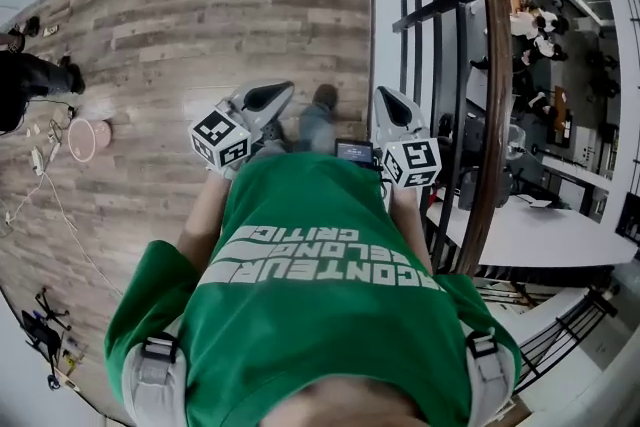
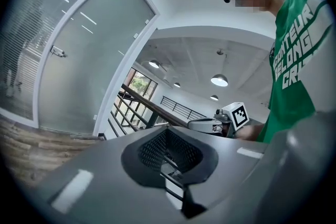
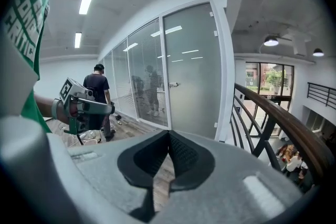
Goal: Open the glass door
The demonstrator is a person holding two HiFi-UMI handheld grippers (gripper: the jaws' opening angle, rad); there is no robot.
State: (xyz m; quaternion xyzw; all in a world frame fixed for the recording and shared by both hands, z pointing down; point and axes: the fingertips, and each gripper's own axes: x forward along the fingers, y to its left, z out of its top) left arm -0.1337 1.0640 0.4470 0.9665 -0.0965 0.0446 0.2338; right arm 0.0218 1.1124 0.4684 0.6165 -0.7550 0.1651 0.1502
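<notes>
task looks not started. glass door (image 3: 192,71) sits flush in its frame in the right gripper view, so it reads as closed. its door handle (image 3: 173,84) is untouched and well apart from both tools. the left gripper view shows the same door off to the left, also closed as far as can be told.

the left tool (image 1: 266,96) and right tool (image 1: 389,102) are held side by side near the operator's chest, above the wood floor (image 1: 200,15), with the railing (image 1: 490,95) just to the right. each tool's own view shows its jaws together at the tips with nothing between them.

a person in dark clothes (image 3: 98,93) stands beside the glazed wall left of the door.

judgement: everything is left to do. walk up to the door, bring a tool to the handle, work it, then swing the door open.
</notes>
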